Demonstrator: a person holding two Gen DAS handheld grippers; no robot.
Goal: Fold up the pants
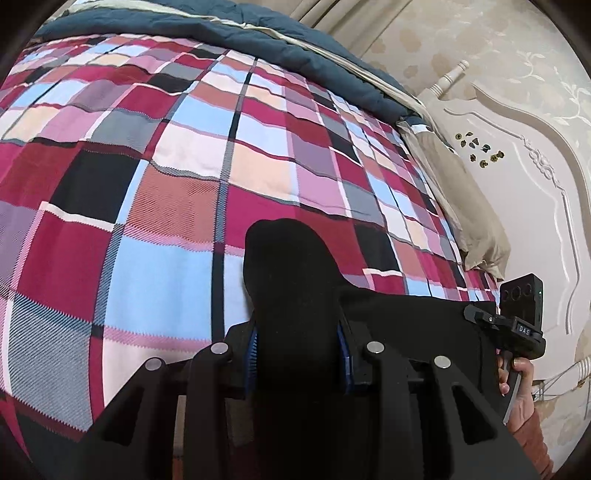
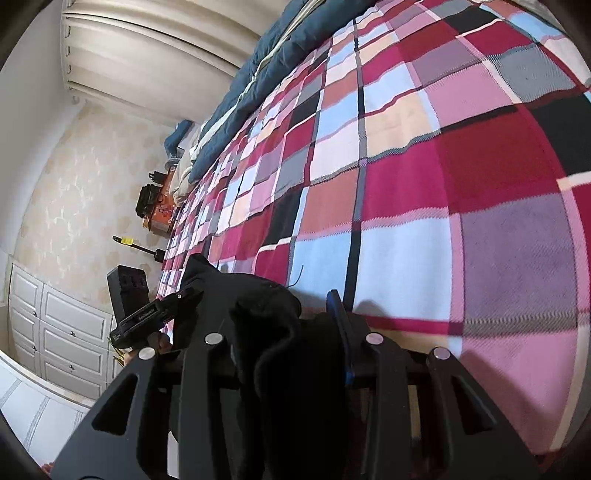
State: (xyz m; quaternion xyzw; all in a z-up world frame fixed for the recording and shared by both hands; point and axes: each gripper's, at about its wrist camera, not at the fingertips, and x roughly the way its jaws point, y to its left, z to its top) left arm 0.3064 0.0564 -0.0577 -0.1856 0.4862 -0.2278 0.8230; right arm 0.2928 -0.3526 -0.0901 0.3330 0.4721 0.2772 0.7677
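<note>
The left gripper (image 1: pixel 295 354) has its jaws clamped on a bunched fold of the black pants (image 1: pixel 291 280), which rises out of the grip and stands ahead of the jaws above the bed. To the right of these jaws the same dark cloth stretches sideways toward the right gripper (image 1: pixel 517 325), seen there with a hand (image 1: pixel 519 387) around its handle. Ahead of and below the jaws lies the checked bedspread (image 1: pixel 147 177) in red, pink, blue and black squares; far ahead a dark blue quilt (image 1: pixel 258 33) is heaped along its far edge. Ahead and to the right of the jaws a beige pillow (image 1: pixel 465 206) leans against the white headboard (image 1: pixel 532 166).

In the right wrist view, the right gripper (image 2: pixel 295 332) likewise has its jaws closed on a wad of the pants (image 2: pixel 266 302), the cloth filling the gap between the 2 fingers (image 2: pixel 341 325). To the left of those jaws the cloth runs toward the left gripper (image 2: pixel 147 317). Farther left stands a white cabinet (image 2: pixel 66 339) with drawers. To the right of the jaws and ahead of them the bedspread (image 2: pixel 443 184) spreads wide.
</note>
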